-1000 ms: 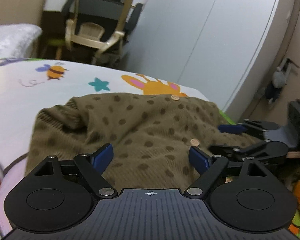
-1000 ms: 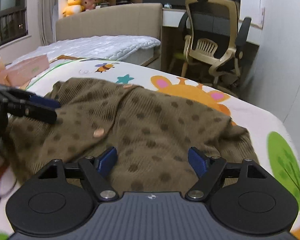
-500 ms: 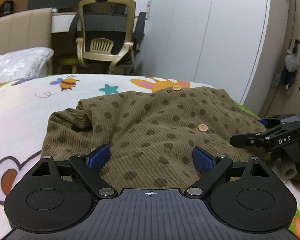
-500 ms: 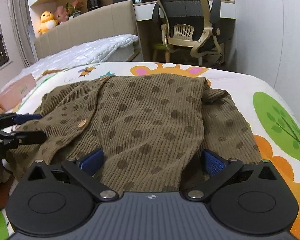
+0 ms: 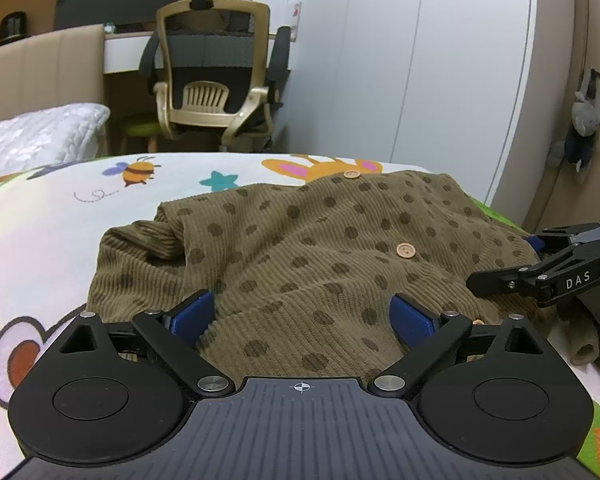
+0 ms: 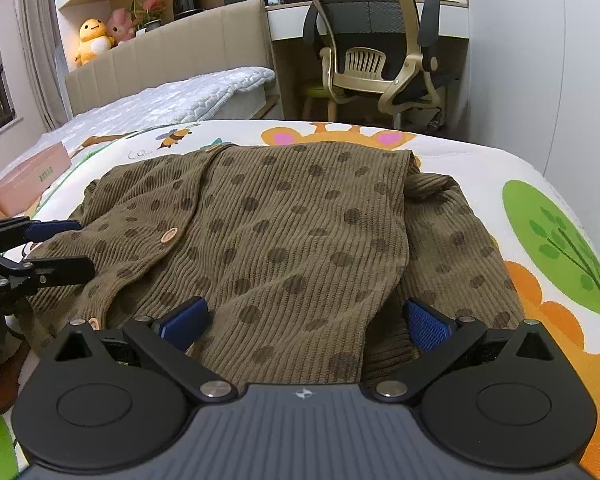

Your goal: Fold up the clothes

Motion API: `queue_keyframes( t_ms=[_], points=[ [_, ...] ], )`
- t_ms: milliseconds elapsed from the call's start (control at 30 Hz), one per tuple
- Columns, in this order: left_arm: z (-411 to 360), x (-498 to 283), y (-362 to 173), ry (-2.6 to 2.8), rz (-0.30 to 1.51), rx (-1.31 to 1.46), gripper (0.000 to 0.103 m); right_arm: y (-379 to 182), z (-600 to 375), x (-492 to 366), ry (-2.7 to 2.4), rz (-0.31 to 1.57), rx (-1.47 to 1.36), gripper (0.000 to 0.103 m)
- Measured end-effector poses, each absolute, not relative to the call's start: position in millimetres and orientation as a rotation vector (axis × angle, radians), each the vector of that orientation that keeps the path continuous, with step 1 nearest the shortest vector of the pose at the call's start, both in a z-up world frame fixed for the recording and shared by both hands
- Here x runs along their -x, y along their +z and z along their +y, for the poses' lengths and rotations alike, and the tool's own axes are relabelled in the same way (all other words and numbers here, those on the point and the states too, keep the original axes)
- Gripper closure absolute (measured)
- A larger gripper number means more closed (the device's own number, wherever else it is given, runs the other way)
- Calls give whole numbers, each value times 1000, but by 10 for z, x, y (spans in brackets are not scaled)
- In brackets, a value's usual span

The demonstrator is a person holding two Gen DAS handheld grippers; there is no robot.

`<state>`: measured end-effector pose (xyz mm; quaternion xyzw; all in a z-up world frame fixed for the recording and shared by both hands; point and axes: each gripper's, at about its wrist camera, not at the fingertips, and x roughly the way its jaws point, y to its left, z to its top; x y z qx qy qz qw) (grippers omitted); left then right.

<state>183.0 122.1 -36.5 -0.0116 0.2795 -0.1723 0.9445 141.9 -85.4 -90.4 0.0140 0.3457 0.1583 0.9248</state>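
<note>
While both tongs gape empty, left tongs (image 5: 303,316) widening, the brown dotted cardigan (image 6: 284,232) lies folded, buttoned.

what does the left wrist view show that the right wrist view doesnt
Only the left wrist view: a grey stuffed toy hanging on the wall at right, the white wardrobe doors, and the right gripper from the side.

Only the right wrist view: a yellow duck plush and pink plush on the headboard shelf, a pink box, a green tree print, and the left gripper from the side.

Both: the brown dotted cardigan on the cartoon-print sheet, the office chair, the bee print, and wide-apart jaws gripping nothing, the left's opening further.
</note>
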Motion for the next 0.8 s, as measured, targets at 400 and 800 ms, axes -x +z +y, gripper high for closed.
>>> queue_keyframes(
  t_ms=[400, 800],
  points=[
    [1239, -1824, -360, -353, 570, 32, 3, -910, -878, -1418, 329, 705, -41, 0],
    [1274, -1839, -361, -351, 578, 59, 1, -908, -884, -1422, 331, 703, -49, 0]
  ],
)
